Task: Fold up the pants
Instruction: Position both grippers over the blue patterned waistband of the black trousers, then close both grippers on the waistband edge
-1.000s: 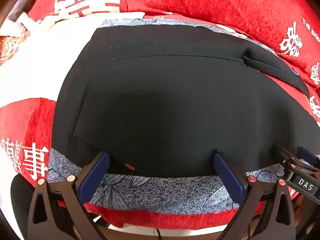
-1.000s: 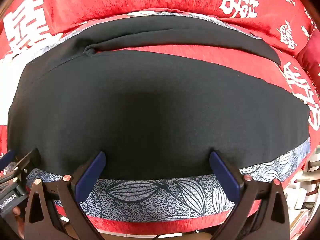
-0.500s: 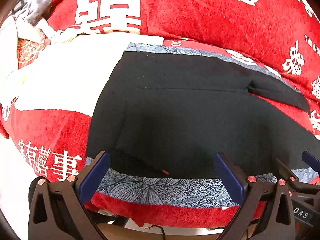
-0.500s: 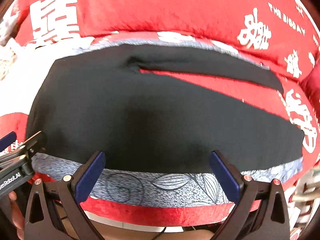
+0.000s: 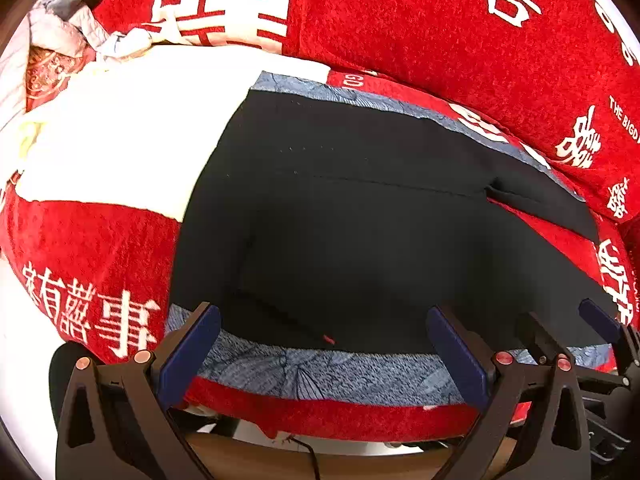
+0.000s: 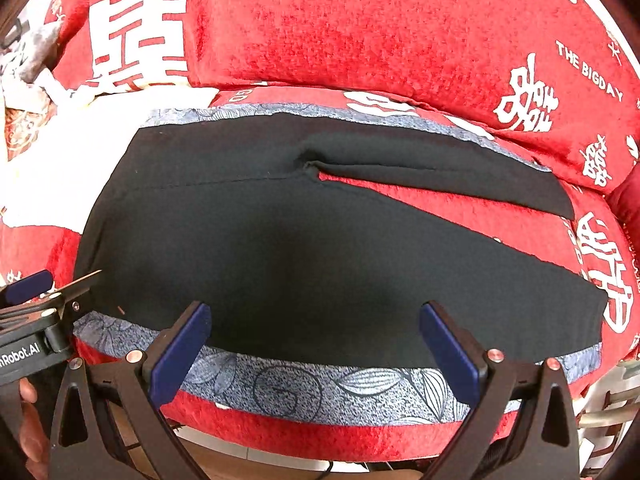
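Black pants point(image 5: 360, 240) lie spread flat on a red cushioned seat, waist to the left, two legs running right with a red gap between them point(image 6: 440, 200). They also fill the right wrist view point(image 6: 300, 248). My left gripper point(image 5: 324, 344) is open and empty, hovering over the pants' near edge by the waist. My right gripper point(image 6: 312, 340) is open and empty, over the near edge of the front leg. Each gripper shows at the side of the other's view: the right one point(image 5: 592, 328), the left one point(image 6: 36, 292).
The seat cover point(image 5: 120, 240) is red with white characters and a grey patterned band point(image 6: 320, 384) along the front edge. A red back cushion point(image 6: 360, 28) rises behind. A white patch point(image 5: 120, 140) and crumpled cloth point(image 5: 60, 48) lie to the left.
Both grippers have pulled back and up from the pants; more of the seat, back cushion and front band shows. Both stay open and the pants have not moved.
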`<action>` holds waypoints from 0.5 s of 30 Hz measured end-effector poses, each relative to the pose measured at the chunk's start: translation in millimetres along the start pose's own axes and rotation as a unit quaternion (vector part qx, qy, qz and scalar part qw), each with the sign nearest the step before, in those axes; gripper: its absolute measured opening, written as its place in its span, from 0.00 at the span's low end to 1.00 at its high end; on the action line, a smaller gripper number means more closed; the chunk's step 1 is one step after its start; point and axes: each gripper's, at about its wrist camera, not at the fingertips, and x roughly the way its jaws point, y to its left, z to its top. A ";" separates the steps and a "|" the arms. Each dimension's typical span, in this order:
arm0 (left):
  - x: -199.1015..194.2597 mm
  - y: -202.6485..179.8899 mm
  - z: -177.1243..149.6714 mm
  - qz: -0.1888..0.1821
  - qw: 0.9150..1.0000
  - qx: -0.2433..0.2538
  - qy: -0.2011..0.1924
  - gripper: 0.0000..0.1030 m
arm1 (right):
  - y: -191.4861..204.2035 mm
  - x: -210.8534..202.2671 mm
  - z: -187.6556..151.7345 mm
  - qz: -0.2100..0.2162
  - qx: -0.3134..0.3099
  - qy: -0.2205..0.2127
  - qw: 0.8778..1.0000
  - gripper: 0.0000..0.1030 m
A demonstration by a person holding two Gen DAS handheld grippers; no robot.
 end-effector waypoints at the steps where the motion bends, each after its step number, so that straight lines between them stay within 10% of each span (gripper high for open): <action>1: 0.3 -1.2 1.7 0.006 1.000 0.002 -0.003 1.00 | 0.2 1.0 1.7 0.001 -0.002 0.000 1.000 1.00; 15: 29.6 4.8 24.1 0.022 1.000 0.008 0.013 1.00 | -0.2 23.6 33.1 -0.005 -0.002 0.014 1.000 1.00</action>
